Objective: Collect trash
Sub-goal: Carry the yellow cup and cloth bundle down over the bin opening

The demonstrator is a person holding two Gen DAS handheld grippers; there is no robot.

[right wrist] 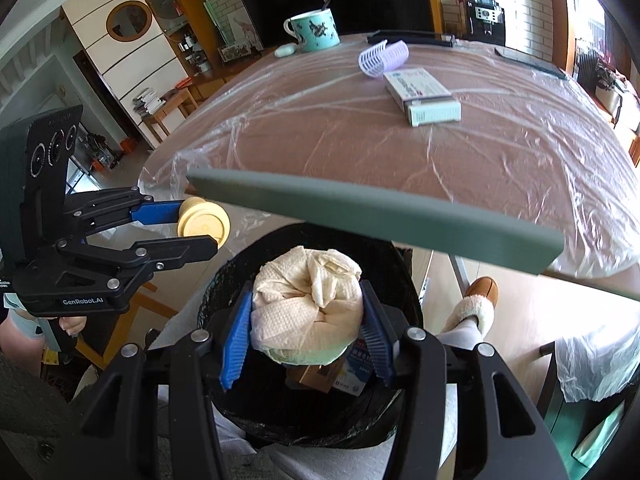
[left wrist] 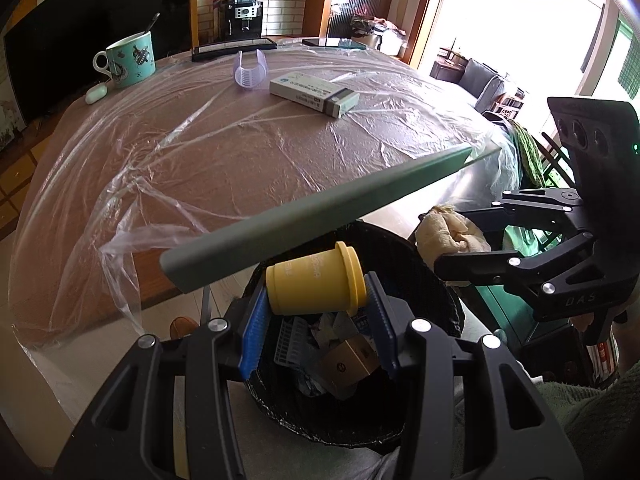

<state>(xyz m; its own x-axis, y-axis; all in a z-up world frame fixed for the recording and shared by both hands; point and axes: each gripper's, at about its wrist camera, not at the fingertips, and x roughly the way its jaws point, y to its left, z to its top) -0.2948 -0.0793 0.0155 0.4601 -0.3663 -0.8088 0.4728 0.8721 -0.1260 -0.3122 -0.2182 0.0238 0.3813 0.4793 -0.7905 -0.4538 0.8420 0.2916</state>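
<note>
My left gripper (left wrist: 316,300) is shut on a yellow plastic cup (left wrist: 316,282) and holds it on its side above the black-lined trash bin (left wrist: 424,264). In the right wrist view the cup (right wrist: 204,222) shows at the left, beside the bin. My right gripper (right wrist: 306,320) is shut on a crumpled cream paper-towel wad (right wrist: 306,304) over the bin (right wrist: 224,280). The wad (left wrist: 448,232) and right gripper (left wrist: 444,236) also show in the left wrist view. Inside the bin lie a cardboard box (left wrist: 352,364) and other scraps.
A grey-green chair back (left wrist: 312,216) crosses in front of the table (left wrist: 240,152), which is covered in clear plastic. On the table are a flat carton (right wrist: 424,94), a purple hair roller (right wrist: 384,58), a teal mug (right wrist: 314,30) and a small white case (right wrist: 285,50). A slippered foot (right wrist: 476,300) stands right of the bin.
</note>
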